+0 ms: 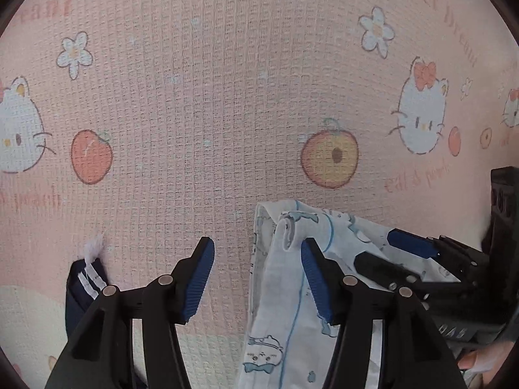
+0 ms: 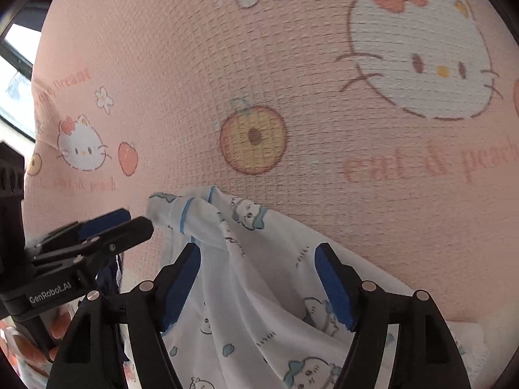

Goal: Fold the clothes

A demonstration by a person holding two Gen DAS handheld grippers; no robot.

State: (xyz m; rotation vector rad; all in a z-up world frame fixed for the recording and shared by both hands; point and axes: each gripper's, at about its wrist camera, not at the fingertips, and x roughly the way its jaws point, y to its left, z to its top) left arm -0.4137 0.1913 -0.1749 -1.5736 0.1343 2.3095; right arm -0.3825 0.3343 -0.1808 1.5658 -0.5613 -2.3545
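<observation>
Pink printed bedsheet (image 1: 227,81), daylight.
Cat, peach and flower prints; bright window (image 2: 16,64) at far left edge.

Pink sheet (image 1: 227,97) ahead lies bare — white garment (image 2: 259,291) bunched close by

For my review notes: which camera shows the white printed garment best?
The right wrist view: the white printed garment spreads broadly between the open right gripper. The left wrist view catches only a bunched strip beside the left gripper, partly hidden.
</observation>
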